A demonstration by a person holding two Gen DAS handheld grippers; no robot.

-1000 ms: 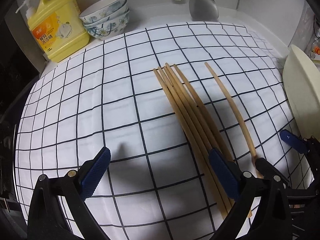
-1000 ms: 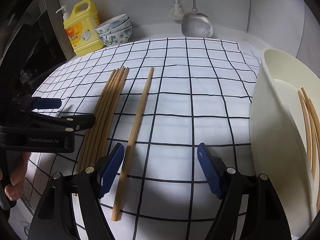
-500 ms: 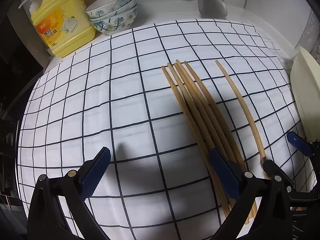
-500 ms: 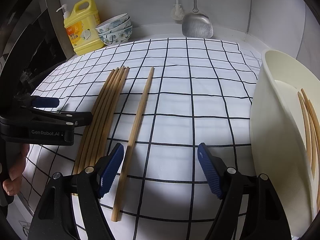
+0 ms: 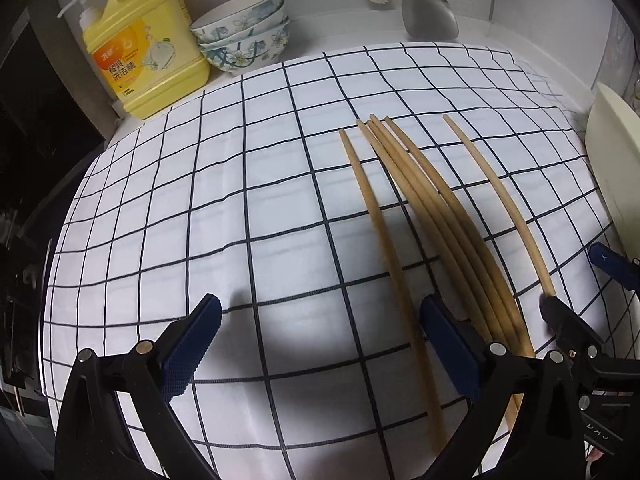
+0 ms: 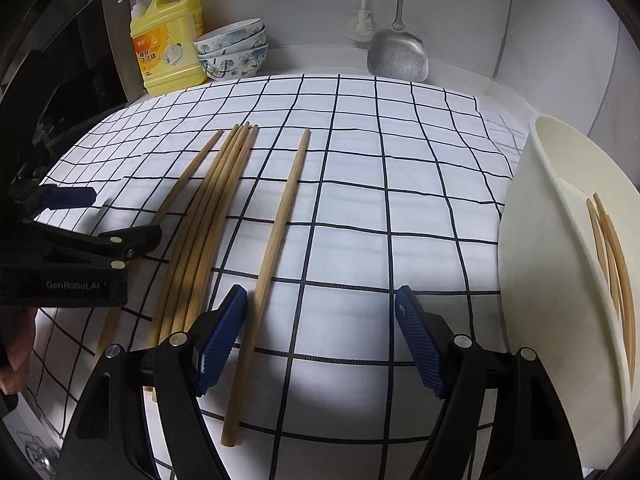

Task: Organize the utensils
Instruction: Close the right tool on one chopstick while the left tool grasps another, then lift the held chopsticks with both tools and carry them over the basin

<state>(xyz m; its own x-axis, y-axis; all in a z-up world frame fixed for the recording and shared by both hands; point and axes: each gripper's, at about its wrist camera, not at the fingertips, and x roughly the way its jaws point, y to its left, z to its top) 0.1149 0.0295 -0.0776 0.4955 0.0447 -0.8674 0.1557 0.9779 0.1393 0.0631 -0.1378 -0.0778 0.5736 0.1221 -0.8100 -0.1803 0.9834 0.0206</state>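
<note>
Comparing with a second ago, your checked cloth [image 5: 248,208] and cream bin [image 6: 532,248] at the right edge are unchanged. One chopstick [image 5: 380,240] has split leftward from the bundle [image 5: 440,208] mid-frame, now lying between your left gripper [image 5: 320,344] pads. Both it and your right gripper [image 6: 320,332] gape wide, holding nothing; the single chopstick [image 6: 280,232] lies just beside the right gripper's left pad.

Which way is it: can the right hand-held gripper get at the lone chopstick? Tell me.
Probably yes: the right hand-held gripper is open, the lone chopstick lies just inside its left finger, with nothing covering it.
</note>
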